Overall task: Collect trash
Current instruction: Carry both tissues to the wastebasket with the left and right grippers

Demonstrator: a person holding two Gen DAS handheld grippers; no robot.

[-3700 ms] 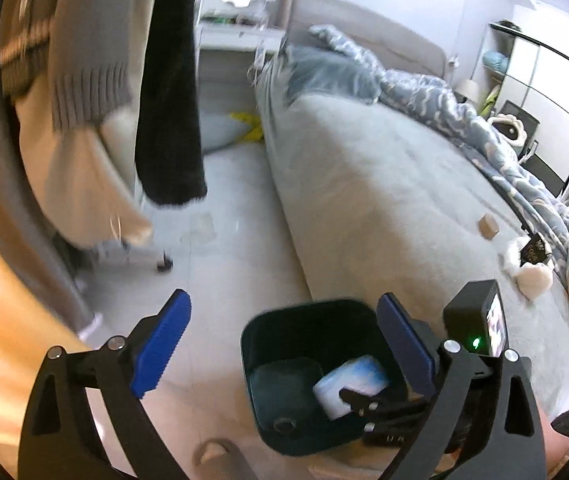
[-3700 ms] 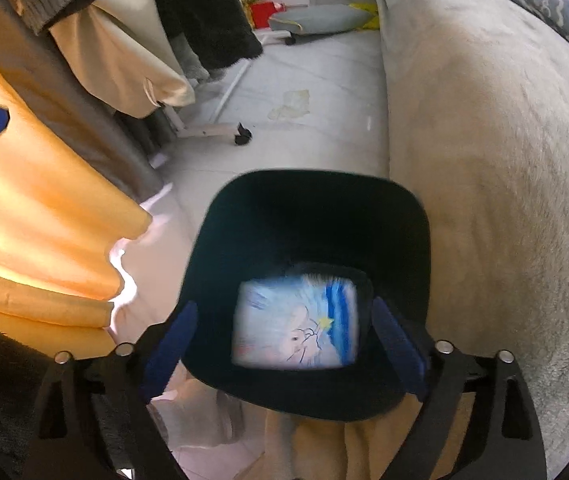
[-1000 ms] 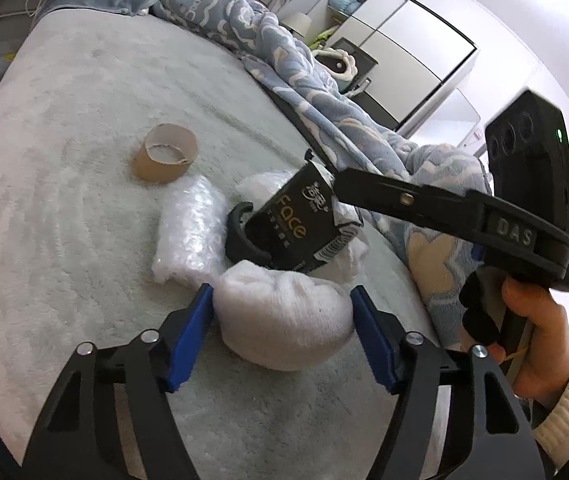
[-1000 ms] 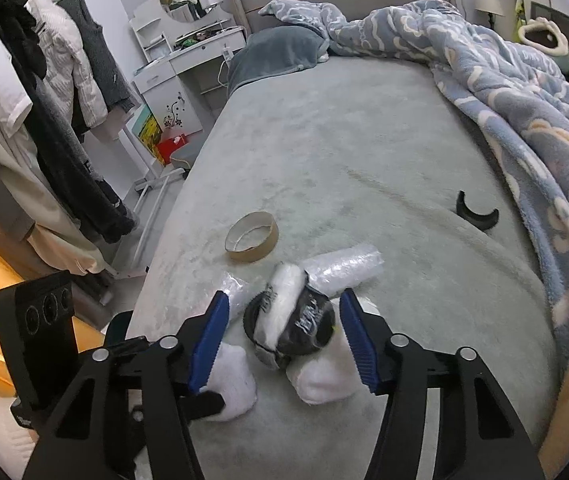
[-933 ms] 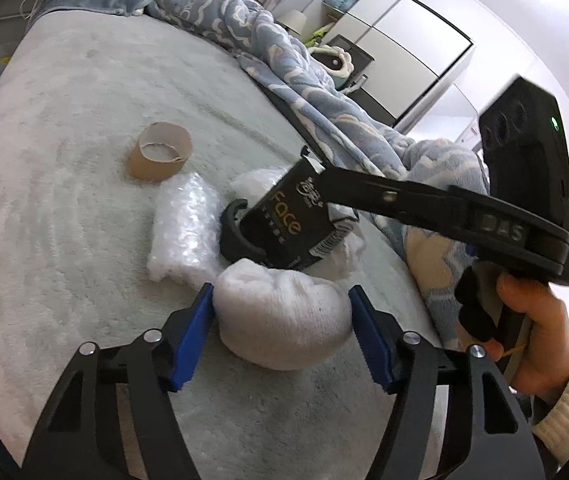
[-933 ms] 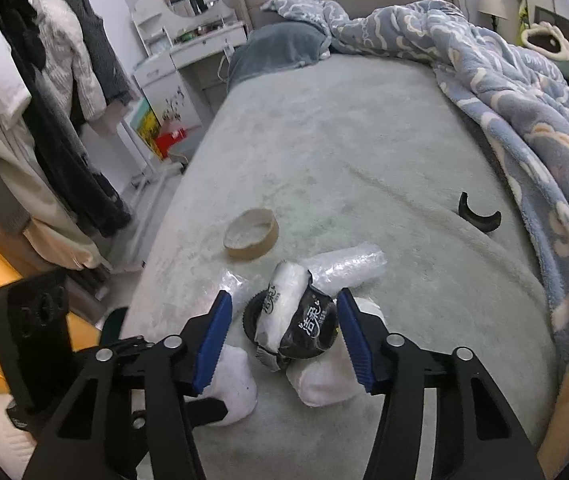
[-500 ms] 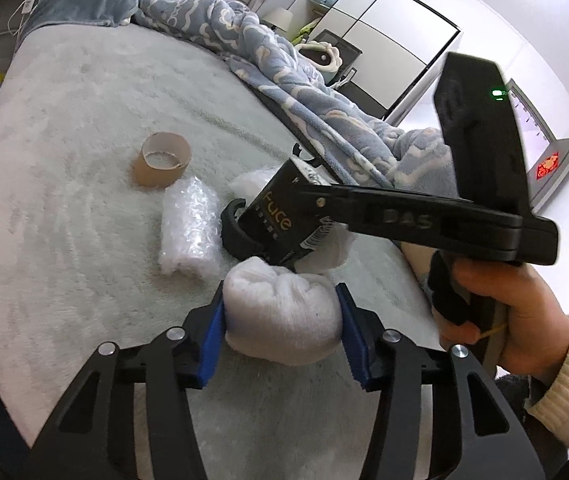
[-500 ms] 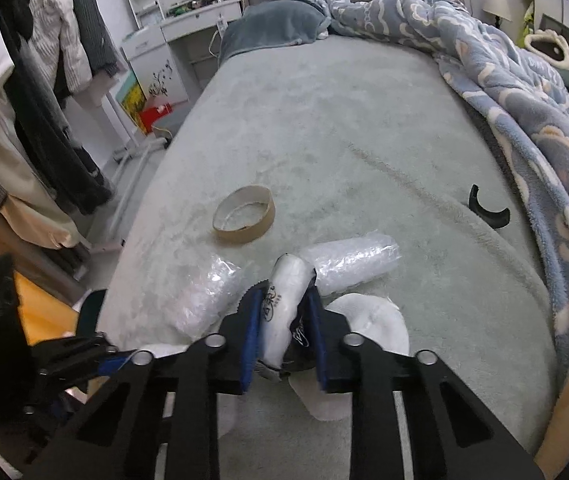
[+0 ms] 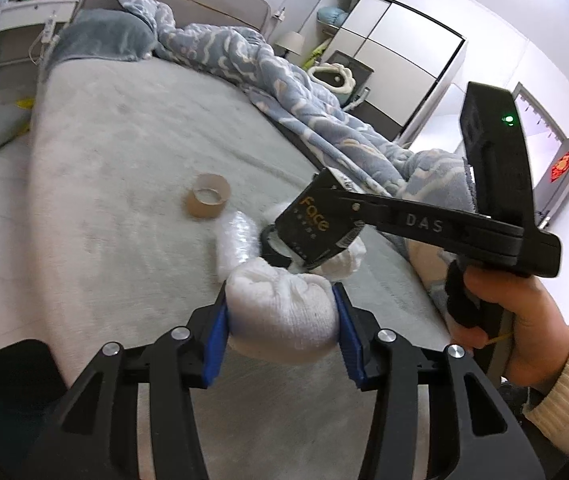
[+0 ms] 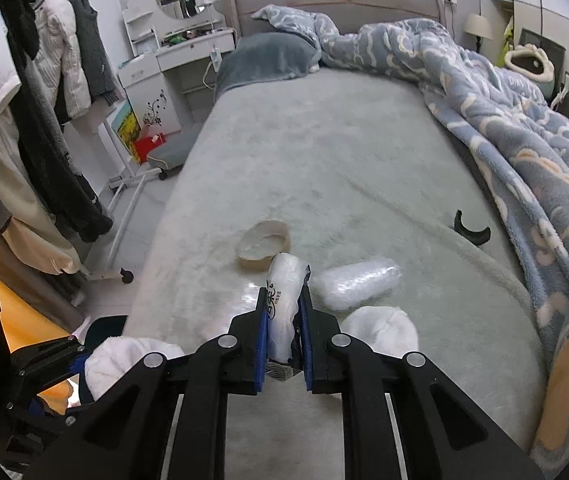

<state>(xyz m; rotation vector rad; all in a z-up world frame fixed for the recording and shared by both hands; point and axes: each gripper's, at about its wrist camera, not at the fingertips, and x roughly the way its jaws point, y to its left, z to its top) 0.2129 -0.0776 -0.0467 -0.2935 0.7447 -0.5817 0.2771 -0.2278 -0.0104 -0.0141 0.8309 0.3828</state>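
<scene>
left gripper point(image 9: 282, 314): its blue fingers point(image 9: 215, 336) pinch a white crumpled wad point(image 9: 282, 312), one pad on each side, and the jaws are closing a touch more onto it. The wad sits at the 6 o'clock end of the trash pile, right at the bed edge.
right gripper point(image 10: 282, 334): fingers pressed tight on a black "Face" packet point(image 9: 312, 220), which stands up between them with its white side facing the right wrist camera. In the left wrist view it comes in from 3 o'clock.
hand point(image 9: 524, 320): wraps the right gripper's handle, cream knit cuff at the wrist.
bubble wrap rolls: one point(image 10: 358, 280) lies just at 2 o'clock of the packet, another point(image 9: 236, 240) just at 11 o'clock of the wad.
second white wad point(image 10: 380, 328): on the bed, just at 3 o'clock of the right fingers.
cardboard tape ring point(image 9: 207, 201): flat on the bed at about 11 o'clock from the pile, apart from it.
black curved piece point(image 10: 471, 232): alone near the blue blanket point(image 10: 504, 112), well apart at 2 o'clock.
bed point(image 10: 344, 140): grey fuzzy cover, all the trash is down at its near end.
dark bin point(image 9: 8, 384): only a corner shows, 8 o'clock in the left view, below the bed edge.
</scene>
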